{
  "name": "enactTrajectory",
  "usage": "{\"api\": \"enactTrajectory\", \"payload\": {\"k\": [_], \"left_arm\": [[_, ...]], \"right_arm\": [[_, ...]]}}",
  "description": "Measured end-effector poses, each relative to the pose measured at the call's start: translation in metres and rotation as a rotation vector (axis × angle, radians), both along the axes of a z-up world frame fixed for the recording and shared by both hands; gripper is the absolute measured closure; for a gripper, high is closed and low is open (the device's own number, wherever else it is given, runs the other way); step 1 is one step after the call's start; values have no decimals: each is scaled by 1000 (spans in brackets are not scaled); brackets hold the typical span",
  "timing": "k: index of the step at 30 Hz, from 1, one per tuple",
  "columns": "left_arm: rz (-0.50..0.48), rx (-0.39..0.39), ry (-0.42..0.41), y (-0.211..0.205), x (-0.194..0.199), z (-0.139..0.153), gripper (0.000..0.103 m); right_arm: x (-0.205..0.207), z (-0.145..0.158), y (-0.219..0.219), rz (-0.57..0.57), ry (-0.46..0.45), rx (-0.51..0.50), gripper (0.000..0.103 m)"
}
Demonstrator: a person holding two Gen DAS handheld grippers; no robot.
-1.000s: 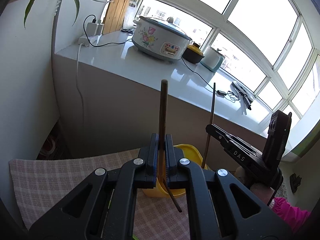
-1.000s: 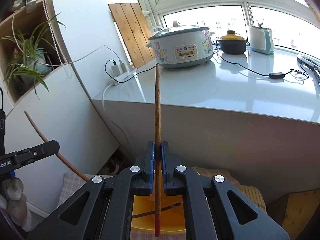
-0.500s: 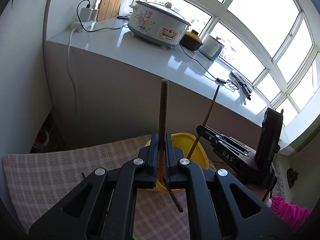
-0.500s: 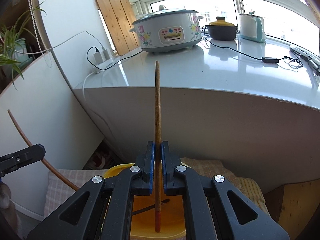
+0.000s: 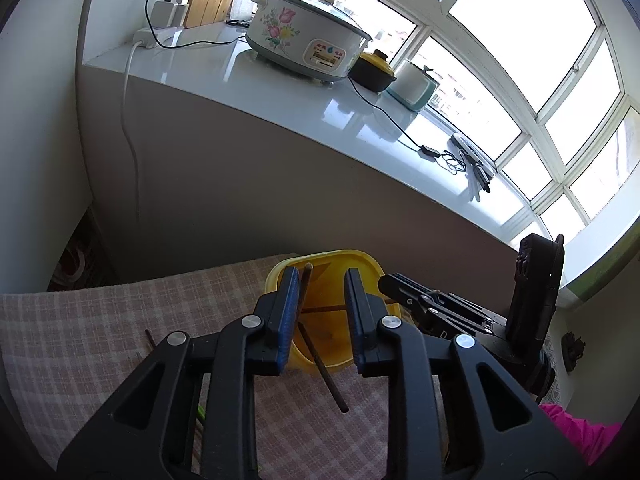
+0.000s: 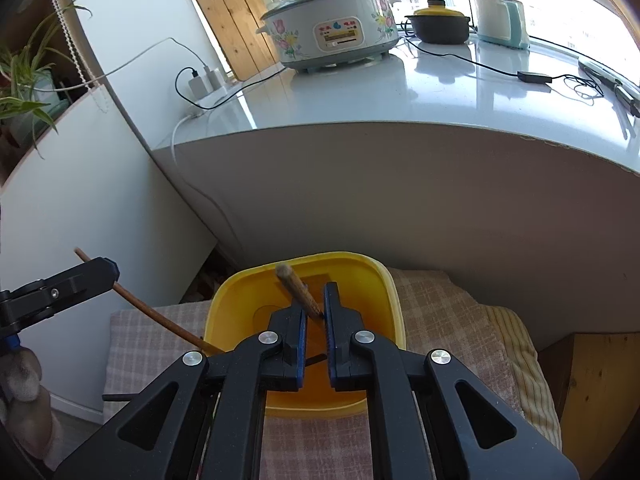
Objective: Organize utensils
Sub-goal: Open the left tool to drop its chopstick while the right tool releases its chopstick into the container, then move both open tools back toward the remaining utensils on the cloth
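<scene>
Both pairs of jaws were clamped hard on an upright chopstick a moment ago, and both have now let go. The right gripper (image 6: 316, 300) has its jaws a little apart over the yellow tub (image 6: 384, 276), and its chopstick (image 6: 298, 288) has tipped over loose between them, its lower end hidden behind the jaws; it looks to be going down into the tub. A dark stick (image 6: 316, 358) lies on the tub's floor below. The left gripper (image 5: 322, 276) has its jaws spread wider, and its chopstick (image 5: 320, 364) only leans against the left pad. From that side its lower end seems to hang in front of the tub's near wall, over the checked cloth (image 5: 100, 320), so I'd guess this one could land outside and need picking up again. That would put one piece as good as put away and one in doubt. The two grippers are close together at the tub, so they could knock each other or the rim when they pull back. Another short stick (image 5: 150, 338) lies on the cloth to the left, well apart from the tub. Behind, the flowered cooker (image 6: 336, 28) and its cables sit on the window ledge, out of the way.
</scene>
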State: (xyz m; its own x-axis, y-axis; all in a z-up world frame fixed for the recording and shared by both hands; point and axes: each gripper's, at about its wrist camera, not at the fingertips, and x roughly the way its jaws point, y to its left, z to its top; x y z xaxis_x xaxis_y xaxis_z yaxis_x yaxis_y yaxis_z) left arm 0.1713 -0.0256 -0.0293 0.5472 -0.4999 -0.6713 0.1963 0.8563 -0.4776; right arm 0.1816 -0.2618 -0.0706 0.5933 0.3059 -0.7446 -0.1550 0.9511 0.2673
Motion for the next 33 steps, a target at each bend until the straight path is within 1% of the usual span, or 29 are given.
{"api": "enactTrajectory", "payload": {"k": [3, 4, 10, 21, 23, 25, 27, 30, 31, 32, 33], "left_arm": [[16, -7, -9, 6, -5, 4, 82], [22, -10, -13, 9, -7, 5, 82], [61, 2, -18, 26, -23, 6, 82], [128, 25, 19, 56, -48, -10, 82], [138, 32, 30, 62, -53, -14, 82], [149, 37, 43, 67, -58, -19, 82], [161, 44, 55, 72, -63, -26, 82], [186, 74, 60, 80, -72, -35, 82], [195, 85, 57, 82, -76, -40, 81], [205, 94, 58, 86, -80, -43, 79], [213, 100, 62, 89, -83, -48, 74]], "right_arm": [[-6, 2, -1, -4, 3, 5, 83], [-8, 3, -1, -4, 1, 5, 82], [-20, 7, 0, -2, 4, -11, 82], [-38, 17, 10, 7, -13, -59, 81], [-43, 19, 13, 10, -20, -72, 74], [-48, 22, 16, 16, -33, -88, 65], [-53, 23, 19, 24, -42, -108, 62], [-61, 24, 23, 36, -49, -115, 52], [-64, 23, 23, 41, -53, -112, 51], [-67, 22, 24, 47, -55, -108, 50], [-70, 20, 24, 56, -55, -104, 50]]}}
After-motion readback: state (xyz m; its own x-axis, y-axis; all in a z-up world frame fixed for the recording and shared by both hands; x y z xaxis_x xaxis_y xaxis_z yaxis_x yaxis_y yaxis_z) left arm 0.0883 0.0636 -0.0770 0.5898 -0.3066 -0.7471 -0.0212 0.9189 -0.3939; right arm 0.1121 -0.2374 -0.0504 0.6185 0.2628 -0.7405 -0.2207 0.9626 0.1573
